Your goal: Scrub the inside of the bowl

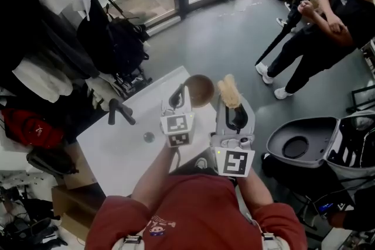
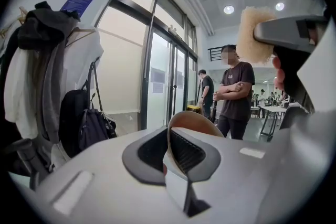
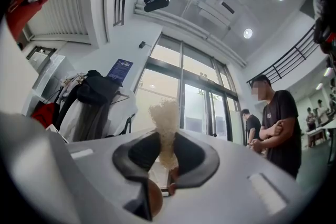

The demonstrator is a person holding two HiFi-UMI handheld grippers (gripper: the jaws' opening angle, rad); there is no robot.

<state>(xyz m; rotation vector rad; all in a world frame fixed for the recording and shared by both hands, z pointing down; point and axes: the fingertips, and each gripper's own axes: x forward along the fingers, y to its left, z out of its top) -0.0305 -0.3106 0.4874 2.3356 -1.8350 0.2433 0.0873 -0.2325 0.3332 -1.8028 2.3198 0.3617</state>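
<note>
At the far left, coats (image 1: 35,38) hung on a rack, with a black backpack (image 1: 120,44) beside them. Below these stood the white bench (image 1: 117,155), a black tap (image 1: 120,111) near its left edge and a small round drain (image 1: 148,137) set in the top towards the middle.

My left gripper (image 1: 179,96) (image 2: 169,152) was clamped tight on the rim of the brown wooden bowl (image 1: 200,91) (image 2: 194,123). The bowl hung in the air over the bench's far right edge. It stuck out beyond the jaws, away from me, with its mouth turned up towards the head camera and somewhat tilted. In the left gripper view the rim rose out of the jaws and arched over to the right.

Just to its right, my right gripper (image 1: 231,107) (image 3: 167,157) was closed on the lower end of a tan loofah scrubber (image 1: 228,89) (image 3: 165,118). Its long axis ran on in line with the jaws, the frayed free end pointing away from me and upward. Scrubber and bowl sat just beside each other, not touching.

Further right an open grey hard case (image 1: 304,143) lay on the floor. Beyond it, at the far right, two people in dark clothes (image 1: 328,26) stood by the glass doors.
</note>
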